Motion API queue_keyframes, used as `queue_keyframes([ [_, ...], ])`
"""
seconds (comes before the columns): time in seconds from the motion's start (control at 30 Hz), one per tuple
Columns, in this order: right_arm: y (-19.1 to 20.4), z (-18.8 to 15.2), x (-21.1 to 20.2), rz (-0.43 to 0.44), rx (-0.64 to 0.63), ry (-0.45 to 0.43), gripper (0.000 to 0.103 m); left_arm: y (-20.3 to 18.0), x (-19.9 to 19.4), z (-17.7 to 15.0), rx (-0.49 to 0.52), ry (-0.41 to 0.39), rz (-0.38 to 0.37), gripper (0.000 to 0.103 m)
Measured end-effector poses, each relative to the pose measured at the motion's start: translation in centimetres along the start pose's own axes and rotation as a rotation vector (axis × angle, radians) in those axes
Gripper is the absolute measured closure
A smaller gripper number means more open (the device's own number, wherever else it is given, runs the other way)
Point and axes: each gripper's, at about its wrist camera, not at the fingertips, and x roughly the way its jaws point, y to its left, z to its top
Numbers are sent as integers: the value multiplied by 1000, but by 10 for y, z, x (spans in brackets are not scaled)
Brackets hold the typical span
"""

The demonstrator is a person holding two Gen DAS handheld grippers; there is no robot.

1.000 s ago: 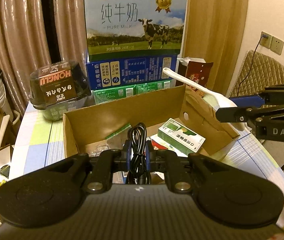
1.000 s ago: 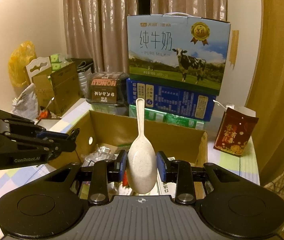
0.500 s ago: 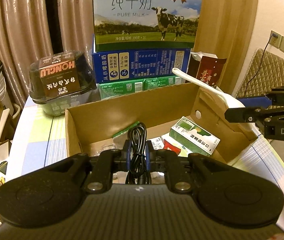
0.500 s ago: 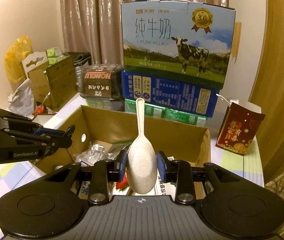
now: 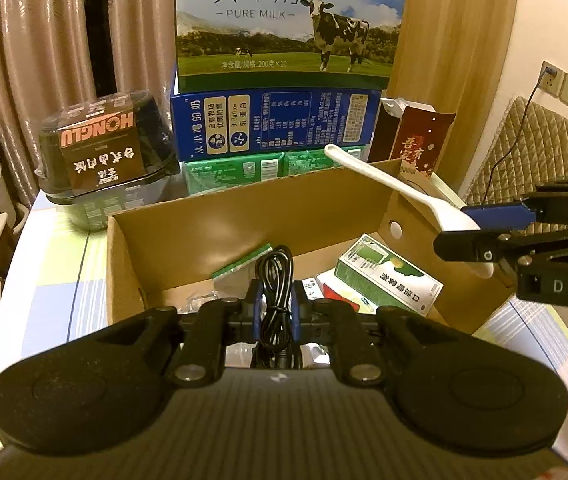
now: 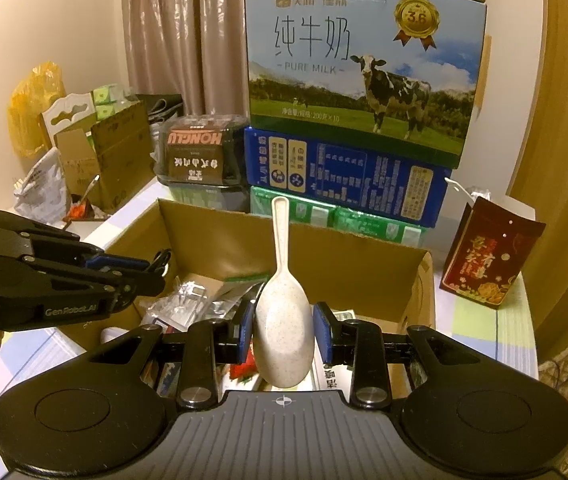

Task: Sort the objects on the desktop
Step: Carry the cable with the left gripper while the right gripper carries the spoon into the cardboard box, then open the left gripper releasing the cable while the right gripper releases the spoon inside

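Over the cardboard box [image 5: 244, 216], the left claw [image 5: 274, 310] grips a coiled black cable [image 5: 274, 280]; the right claw [image 6: 284, 332] pinches a pale rice scoop [image 6: 282, 320]. Behind the box stands a "PURE MILK" carton [image 6: 360, 68], with a "HONGLU" tub [image 5: 100, 148] beside it.

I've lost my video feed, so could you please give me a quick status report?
Left claw shut on coiled black cable. Right claw shut on rice paddle. Both over the open cardboard box, already part-filled. Nothing blocking.
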Motion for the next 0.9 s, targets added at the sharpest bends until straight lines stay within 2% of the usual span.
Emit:
queue_keyframes([
  [0.13, 0, 0, 2, -1, -4, 3, 74, 2, 2, 2, -3, 1, 36, 86],
  [0.67, 13, 4, 8, 11, -23, 5, 74, 15, -11, -10, -16, 0, 37, 86],
  [0.8, 16, 6, 10, 17, -32, -22, 73, 17, -13, -11, -26, -2, 35, 81],
  [0.87, 13, 7, 12, 19, -1, -16, 59, 17, -14, -13, -26, -1, 37, 75],
  [0.9, 10, 7, 13, 23, 25, -12, 46, 17, -14, -14, -25, 0, 38, 68],
])
